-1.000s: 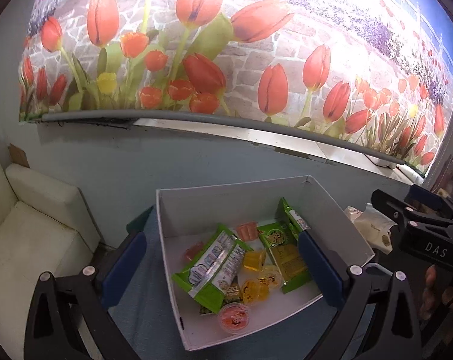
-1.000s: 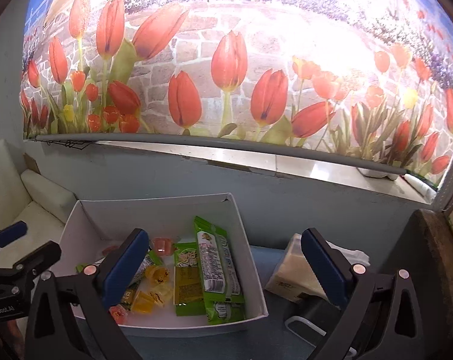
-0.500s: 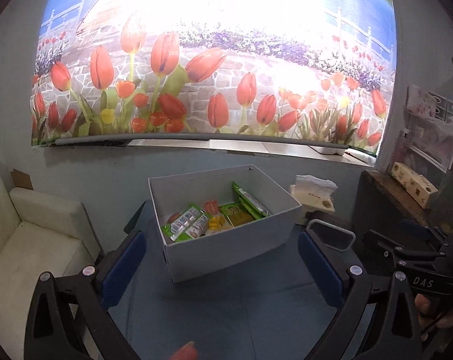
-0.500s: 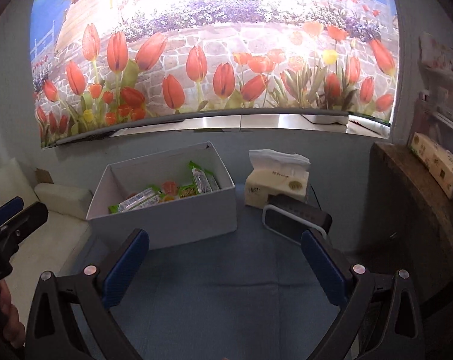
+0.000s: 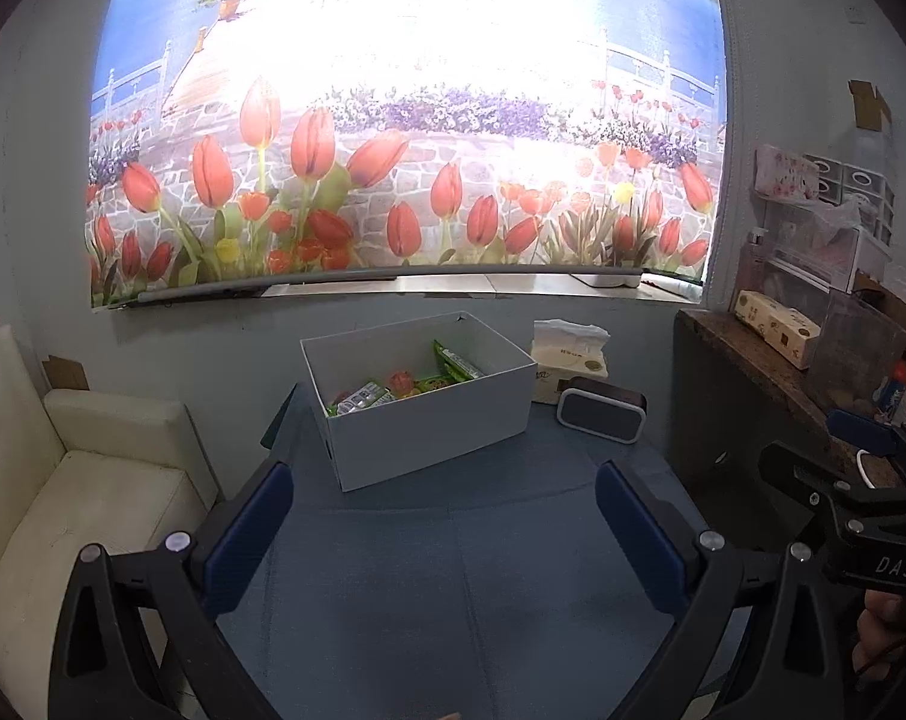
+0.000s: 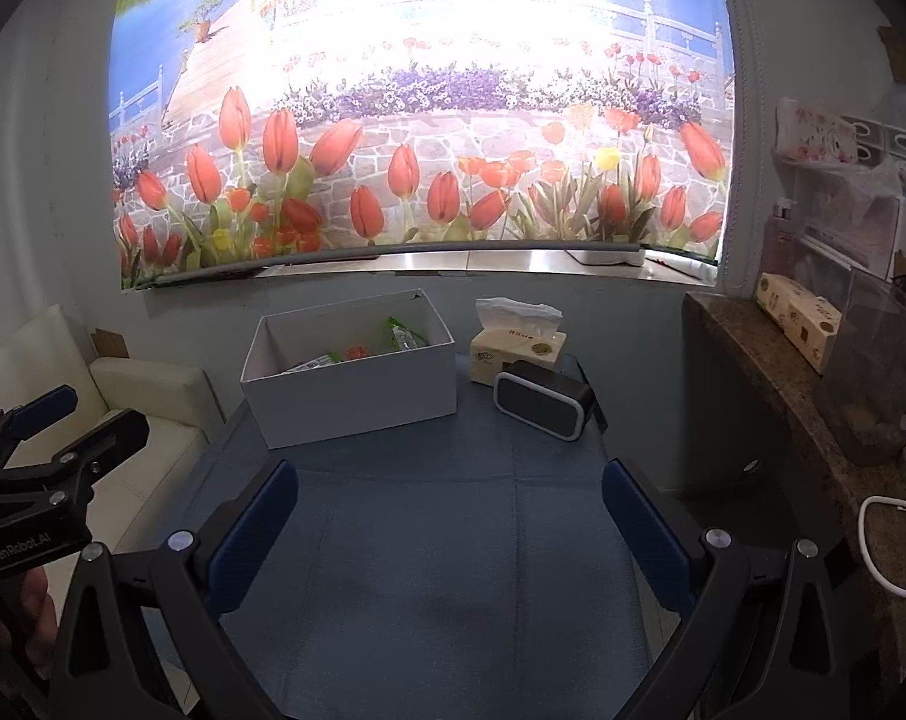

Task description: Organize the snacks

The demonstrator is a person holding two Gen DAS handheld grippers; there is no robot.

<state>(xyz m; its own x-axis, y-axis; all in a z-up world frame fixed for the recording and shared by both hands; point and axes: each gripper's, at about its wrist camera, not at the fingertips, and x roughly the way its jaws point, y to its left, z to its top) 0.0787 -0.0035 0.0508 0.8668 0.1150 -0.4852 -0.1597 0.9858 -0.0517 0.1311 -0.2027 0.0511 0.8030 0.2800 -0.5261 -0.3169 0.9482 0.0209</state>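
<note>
snacks (image 5: 405, 387) sit in the white box (image 5: 435, 426) at the bench's (image 5: 453, 570) far side, both grippers, left gripper (image 5: 441, 531) and right gripper (image 6: 447, 531), released and empty, so a blind reach risks shoving the box into the speaker (image 6: 540, 405).

One white box (image 5: 429, 420) on the blue cloth (image 5: 453, 570); beside the box, one tissue pack (image 5: 570, 360) and one speaker (image 5: 600, 417). Two grippers: left (image 5: 444, 531), right (image 6: 450, 531).

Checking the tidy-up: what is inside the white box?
In the white box: green snack packets, a red jelly cup and pale wrappers. Its front wall hides whatever lies lower.
</note>
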